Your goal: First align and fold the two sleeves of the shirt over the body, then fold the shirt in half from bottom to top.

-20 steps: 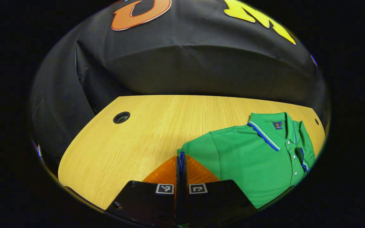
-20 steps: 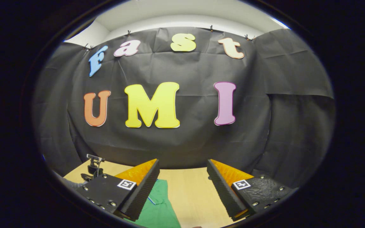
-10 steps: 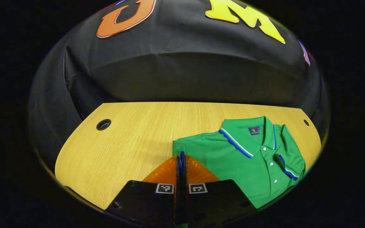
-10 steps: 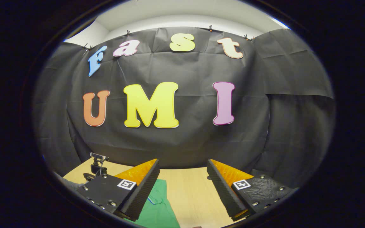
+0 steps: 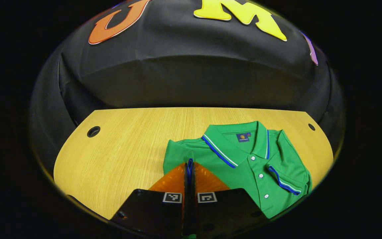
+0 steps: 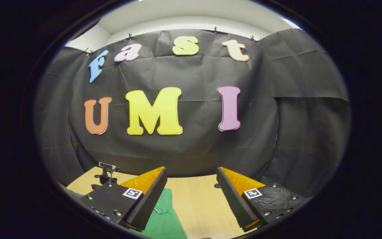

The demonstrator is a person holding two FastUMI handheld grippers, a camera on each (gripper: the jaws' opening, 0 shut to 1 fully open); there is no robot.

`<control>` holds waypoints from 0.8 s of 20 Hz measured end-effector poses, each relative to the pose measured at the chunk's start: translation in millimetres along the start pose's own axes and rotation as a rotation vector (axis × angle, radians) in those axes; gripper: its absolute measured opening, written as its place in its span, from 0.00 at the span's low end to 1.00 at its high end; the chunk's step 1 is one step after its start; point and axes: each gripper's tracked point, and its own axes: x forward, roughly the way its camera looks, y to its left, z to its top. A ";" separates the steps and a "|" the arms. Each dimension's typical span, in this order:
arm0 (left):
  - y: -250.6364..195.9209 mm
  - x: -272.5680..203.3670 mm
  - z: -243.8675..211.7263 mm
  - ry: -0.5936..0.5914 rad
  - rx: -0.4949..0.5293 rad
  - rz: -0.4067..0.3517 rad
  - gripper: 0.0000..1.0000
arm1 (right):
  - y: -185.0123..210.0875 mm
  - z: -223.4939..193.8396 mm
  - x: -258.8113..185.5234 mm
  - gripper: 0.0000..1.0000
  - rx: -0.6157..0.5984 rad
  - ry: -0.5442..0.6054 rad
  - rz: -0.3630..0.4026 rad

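Note:
A green polo shirt [image 5: 244, 166] with blue-and-white trim lies face up on the wooden table [image 5: 128, 149], collar toward the far wall. One sleeve, with its striped cuff [image 5: 285, 185], lies folded over the chest at the right. My left gripper [image 5: 189, 162] is shut on the other sleeve's blue-edged cuff and holds it at the shirt's left shoulder. In the right gripper view, my right gripper [image 6: 191, 172] hangs open above the table [image 6: 197, 205], and a strip of the green shirt [image 6: 164, 219] shows beside its left finger.
A round cable hole [image 5: 93, 131] sits at the table's far left and a smaller hole [image 5: 311, 126] at the far right. A small camera on a stand [image 6: 107, 169] stands at the table's left end. The black cloth wall rises behind the table.
My left gripper has carried the held cuff rightward toward the shirt's body, so the shirt now sits nearer the middle of its view. The right gripper has barely moved.

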 end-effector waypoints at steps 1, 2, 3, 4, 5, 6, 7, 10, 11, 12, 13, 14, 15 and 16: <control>-3.2 0.1 -1.0 0.002 0.001 -0.001 0.03 | -1.5 -0.8 -0.3 0.95 0.003 0.001 -0.001; -5.6 -0.4 -1.7 0.004 0.000 -0.002 0.03 | -3.3 -0.9 -0.2 0.95 0.007 0.000 -0.003; -9.3 -0.7 -2.2 0.006 0.000 -0.004 0.03 | -4.3 -0.8 -1.1 0.95 0.010 -0.002 -0.004; -12.7 -1.7 -2.1 0.006 0.000 -0.008 0.03 | -5.9 -0.5 -1.4 0.95 0.013 -0.002 -0.006; -16.5 -2.5 -2.5 0.006 0.004 -0.010 0.03 | -7.2 -1.8 -1.7 0.99 0.016 -0.002 -0.006; -21.1 -3.0 -2.0 0.005 0.008 -0.015 0.03 | -8.7 -2.7 -2.3 0.95 0.020 -0.001 -0.007; -26.2 -3.6 -2.2 0.005 0.012 -0.019 0.03 | -10.3 -3.2 -2.6 0.99 0.022 0.001 -0.008; -38.3 -5.4 -1.7 0.003 0.030 -0.026 0.03 | -15.9 -2.3 -5.9 0.99 0.027 -0.003 -0.016; -43.3 -5.6 -2.6 0.004 0.030 -0.030 0.03 | -18.4 -1.9 -6.4 0.99 0.028 -0.004 -0.019; -47.4 -6.9 -4.3 0.006 0.030 -0.032 0.03 | -21.4 -1.3 -7.3 0.99 0.029 -0.006 -0.023; -49.9 -6.6 -5.5 0.008 0.030 -0.035 0.03 | -23.3 -1.8 -8.2 0.99 0.030 -0.005 -0.025; -52.8 -7.1 -7.2 0.010 0.030 -0.037 0.03 | -25.4 -1.5 -9.3 0.99 0.031 -0.006 -0.027; -55.4 -7.6 -8.4 0.013 0.030 -0.041 0.03 | -26.9 -1.8 -9.8 0.95 0.032 -0.005 -0.029; -56.5 -8.8 -9.8 0.015 0.033 -0.039 0.03 | -28.8 -2.5 -10.2 0.95 0.034 -0.002 -0.032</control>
